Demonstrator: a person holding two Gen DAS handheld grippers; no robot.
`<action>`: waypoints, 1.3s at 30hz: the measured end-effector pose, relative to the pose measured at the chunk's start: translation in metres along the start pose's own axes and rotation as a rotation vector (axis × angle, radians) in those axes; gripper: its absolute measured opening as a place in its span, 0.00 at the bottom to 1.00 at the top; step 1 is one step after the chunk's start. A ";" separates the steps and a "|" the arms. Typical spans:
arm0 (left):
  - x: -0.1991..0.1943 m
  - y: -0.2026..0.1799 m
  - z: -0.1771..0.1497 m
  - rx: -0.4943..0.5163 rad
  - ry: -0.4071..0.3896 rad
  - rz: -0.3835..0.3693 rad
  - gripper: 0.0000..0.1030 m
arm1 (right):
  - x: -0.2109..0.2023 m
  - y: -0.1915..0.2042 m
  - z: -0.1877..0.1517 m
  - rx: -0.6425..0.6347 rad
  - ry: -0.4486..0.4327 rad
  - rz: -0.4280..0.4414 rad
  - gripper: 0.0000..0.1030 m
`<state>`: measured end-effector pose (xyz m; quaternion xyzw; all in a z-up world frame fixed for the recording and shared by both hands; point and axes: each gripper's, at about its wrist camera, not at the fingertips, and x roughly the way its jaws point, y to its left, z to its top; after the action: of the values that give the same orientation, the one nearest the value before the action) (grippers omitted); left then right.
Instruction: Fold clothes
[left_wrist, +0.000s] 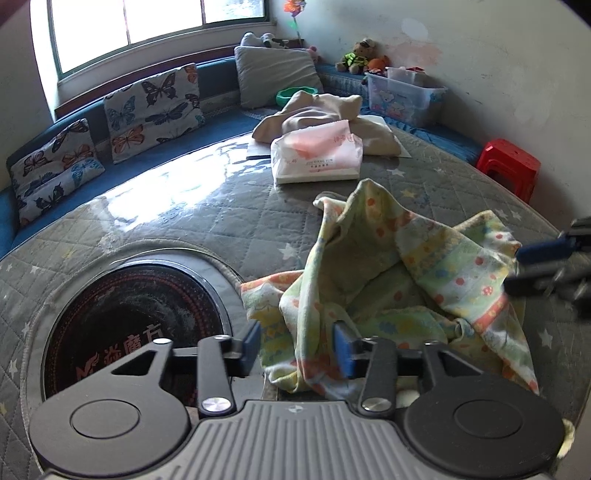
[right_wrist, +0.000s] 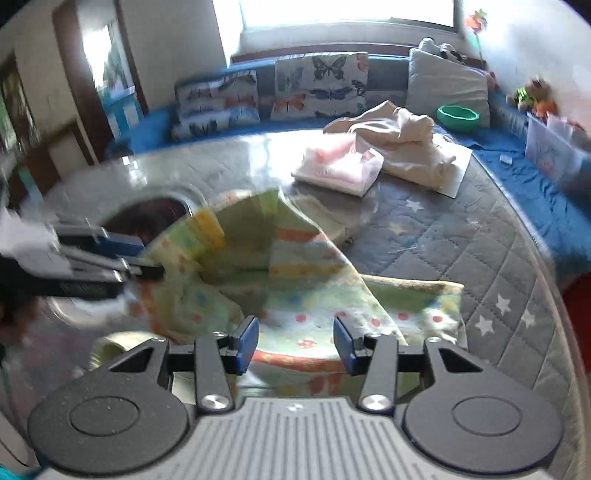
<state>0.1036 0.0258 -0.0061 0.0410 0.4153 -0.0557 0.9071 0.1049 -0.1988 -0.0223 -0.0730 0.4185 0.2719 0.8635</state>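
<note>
In the left wrist view we find the left gripper (left_wrist: 297, 347) with its blue pads (left_wrist: 252, 347) standing apart and nothing pinched; a near fold of the patterned cloth (left_wrist: 399, 280) lies in the gap between them, but neither pad presses on it. The cloth is a rumpled heap ahead of and to the right of these fingers, on the quilted table cover (left_wrist: 229, 218), with one ridge standing up at its far side. The dark round hotplate (left_wrist: 136, 325) set into the table lies left of the fingers. Beyond the fingertips, well apart from the cloth, we note a tissue pack (left_wrist: 316, 157) and a cream garment (left_wrist: 325, 118) lying loose. At the right edge the right gripper (left_wrist: 517, 269) reaches in beside the cloth's far corner. In the right wrist view, which is blurred, the right gripper (right_wrist: 295, 345) also shows its pads (right_wrist: 247, 345) apart, with cloth (right_wrist: 295, 280) under and ahead of the gap but not clamped. The left gripper (right_wrist: 147, 260) enters from the left, its tips at the cloth's edge; its jaws read as apart here too. We judge the task at an early stage: no clean fold is visible, the cloth needs spreading flat and fresh grasps at its corners, and the cream garment appears unfolded as well.
</note>
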 end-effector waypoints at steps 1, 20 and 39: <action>0.002 0.000 0.001 -0.005 0.003 -0.001 0.47 | 0.010 0.001 0.001 -0.006 0.016 -0.007 0.45; 0.019 0.003 -0.003 -0.048 0.022 -0.027 0.18 | 0.021 0.033 -0.023 -0.078 0.028 -0.036 0.25; 0.008 -0.012 -0.017 0.001 0.014 -0.006 0.23 | 0.000 0.027 -0.042 -0.020 0.011 -0.081 0.20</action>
<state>0.0946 0.0149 -0.0235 0.0407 0.4218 -0.0585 0.9039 0.0619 -0.1903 -0.0464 -0.0998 0.4171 0.2405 0.8707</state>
